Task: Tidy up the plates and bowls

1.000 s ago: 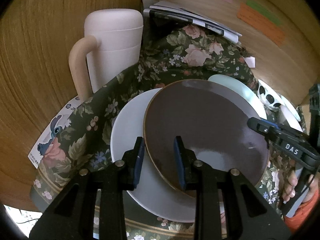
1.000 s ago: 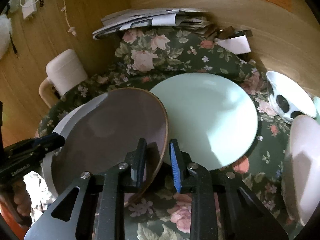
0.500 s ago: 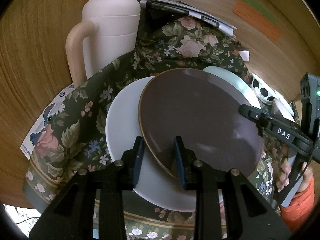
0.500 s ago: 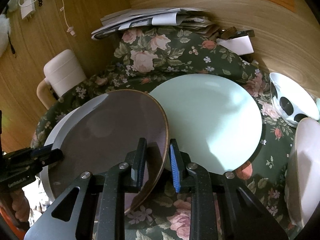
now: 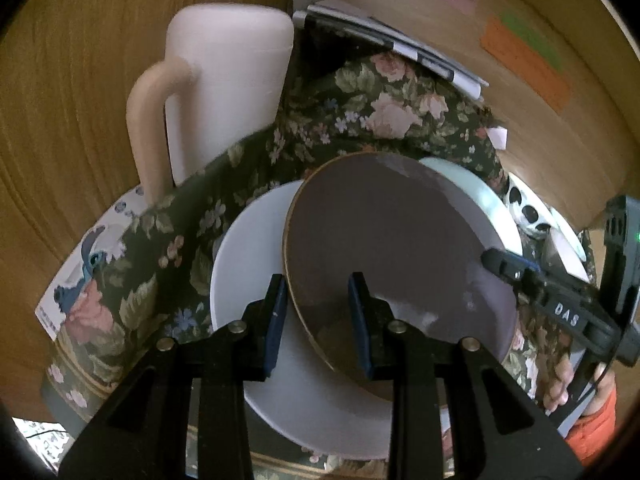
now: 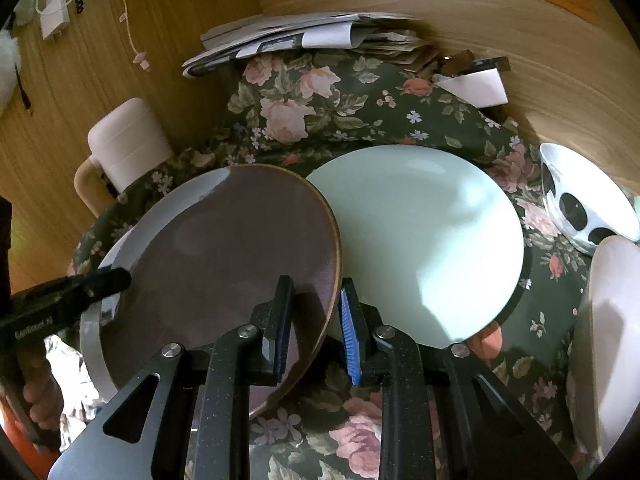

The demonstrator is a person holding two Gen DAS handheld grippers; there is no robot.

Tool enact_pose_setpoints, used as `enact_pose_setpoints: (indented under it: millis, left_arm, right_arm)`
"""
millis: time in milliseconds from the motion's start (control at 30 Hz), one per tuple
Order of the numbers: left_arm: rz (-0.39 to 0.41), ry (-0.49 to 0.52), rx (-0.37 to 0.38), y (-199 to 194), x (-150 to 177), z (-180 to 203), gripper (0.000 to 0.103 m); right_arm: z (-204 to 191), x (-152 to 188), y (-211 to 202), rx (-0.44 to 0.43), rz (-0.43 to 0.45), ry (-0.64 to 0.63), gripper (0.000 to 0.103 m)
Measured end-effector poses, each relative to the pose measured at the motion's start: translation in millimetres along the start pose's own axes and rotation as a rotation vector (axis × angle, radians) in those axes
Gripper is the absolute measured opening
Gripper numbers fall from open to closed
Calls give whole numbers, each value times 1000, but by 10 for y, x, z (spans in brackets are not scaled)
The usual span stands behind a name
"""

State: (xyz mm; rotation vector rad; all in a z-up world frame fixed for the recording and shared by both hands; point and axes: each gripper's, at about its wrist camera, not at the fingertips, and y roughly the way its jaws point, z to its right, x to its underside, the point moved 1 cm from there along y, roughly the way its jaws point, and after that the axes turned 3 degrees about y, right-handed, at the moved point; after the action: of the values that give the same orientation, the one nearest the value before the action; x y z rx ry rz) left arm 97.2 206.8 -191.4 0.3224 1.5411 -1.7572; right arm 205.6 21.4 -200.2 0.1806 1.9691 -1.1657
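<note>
While both grippers sit at the brown plate, their grips differ. The right gripper has its fingers clamped on that plate's near rim, one pad on the upper face and the blue-ribbed one below the edge, and the plate tilts, its gripped edge raised. The left gripper straddles the opposite rim of the same plate: its fingers stand partly apart, one just outside the edge and the other over the plate's face, and whether the pads press on the rim I cannot tell.

Under the brown plate, showing past its far-left side, lies a white plate, flat on the table's floral cloth. Beside the brown plate on the other side lies a pale green plate, whose edge the brown plate overlaps. Beyond the green plate, further from the brown one, a spotted bowl sits tilted, and a white dish lies near it at the frame's edge.

Behind the white plate stands a cream jug with a handle. A stack of papers lies at the back of the cloth, against the wooden wall.
</note>
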Motion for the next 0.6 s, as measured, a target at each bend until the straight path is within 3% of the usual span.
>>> enact_pose_setpoints:
  millis: [333, 600]
  left_arm:
    - [31, -21, -11, 55, -150, -7, 30]
    - [-2, -47, -21, 221, -129, -77, 30]
  right_arm:
    - [38, 2, -49, 8, 11, 18, 17]
    - [15, -34, -74, -15, 33, 34, 17]
